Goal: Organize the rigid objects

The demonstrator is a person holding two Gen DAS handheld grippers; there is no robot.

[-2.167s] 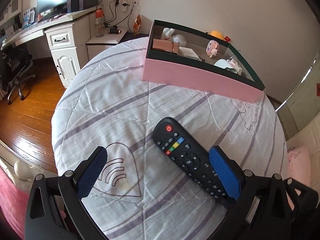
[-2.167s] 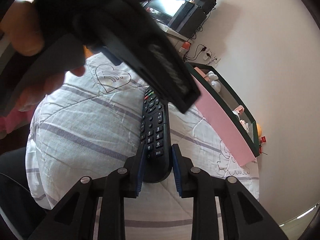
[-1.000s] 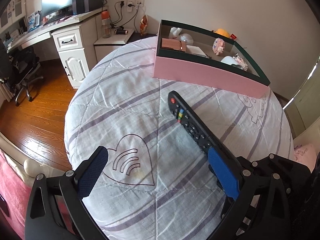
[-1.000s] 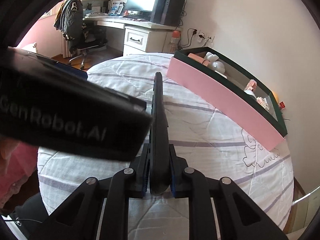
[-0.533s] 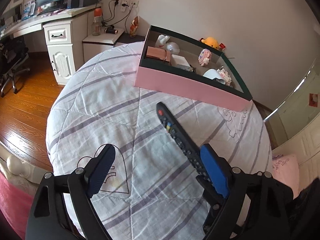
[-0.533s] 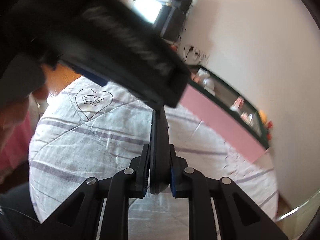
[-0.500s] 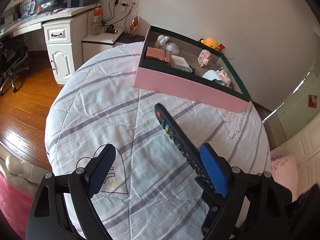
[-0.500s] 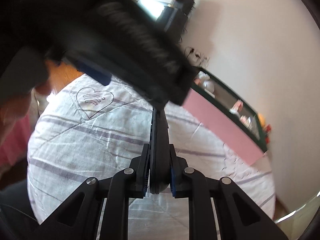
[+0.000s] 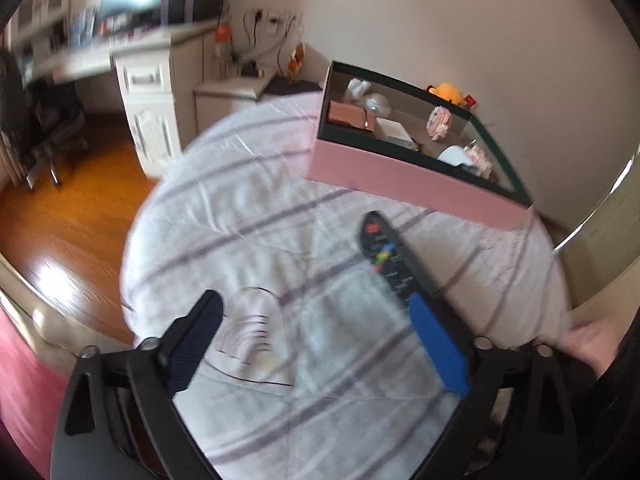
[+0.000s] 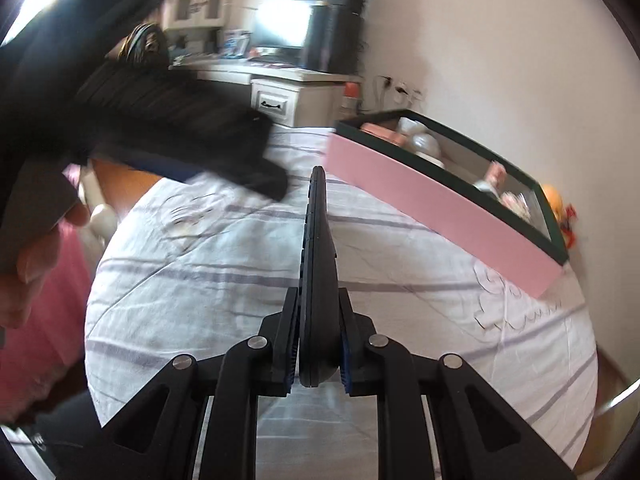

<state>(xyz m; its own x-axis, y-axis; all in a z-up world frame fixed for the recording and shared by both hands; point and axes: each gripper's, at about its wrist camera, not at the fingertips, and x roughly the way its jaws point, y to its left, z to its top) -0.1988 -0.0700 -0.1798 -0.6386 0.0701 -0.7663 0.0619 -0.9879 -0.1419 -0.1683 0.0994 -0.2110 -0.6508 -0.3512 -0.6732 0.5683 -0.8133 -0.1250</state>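
Remote [image 10: 318, 280] is off the bedspread [image 9: 320, 280] now, clamped on edge near its tail by the right gripper [image 10: 319, 350]; a couple of seconds ago it lay flat, buttons up. So the pick is done, and the carry to the pink box [image 9: 416, 184] looks like the step in hand; the box, already holding small items, sits ahead and to the right, well apart from the remote tip.

Left gripper [image 9: 316, 344]: jaws have just been opening after a brief dip, now wide, nothing between the pads. It hangs tilted down over the heart print [image 9: 256, 340], idle. In the left view the remote passes just behind its right finger, not held by it.

Right gripper: jaws closed tight on the remote, angled down and forward, long axis pointing between desk [image 10: 288, 92] and box. The left tool and the hand [image 10: 32, 264] holding it crowd the upper left of the right view.
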